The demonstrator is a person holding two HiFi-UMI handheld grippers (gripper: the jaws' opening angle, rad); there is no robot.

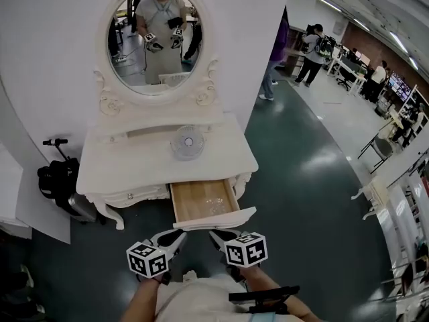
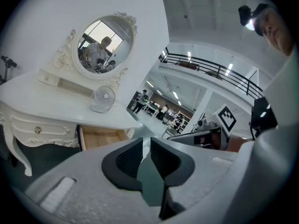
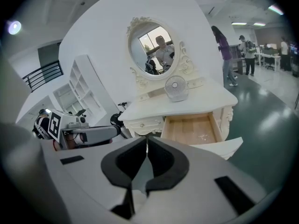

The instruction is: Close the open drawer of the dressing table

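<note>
While you hold both claws low, near its white front panel, the light-wood drawer (image 1: pixel 204 203) stands pulled out of the right half of the white carved dressing table (image 1: pixel 127 159). It sits below the small round white fan (image 1: pixel 188 141) on the table top & the oval white-framed mirror (image 1: pixel 155 35) behind. Your left claw (image 1: pixel 173 237) has its dark pads nearly together w/ a thin slit btwn them & nothing in it, while your right claw (image 1: pixel 220 236) is pressed together, also empty.
</note>
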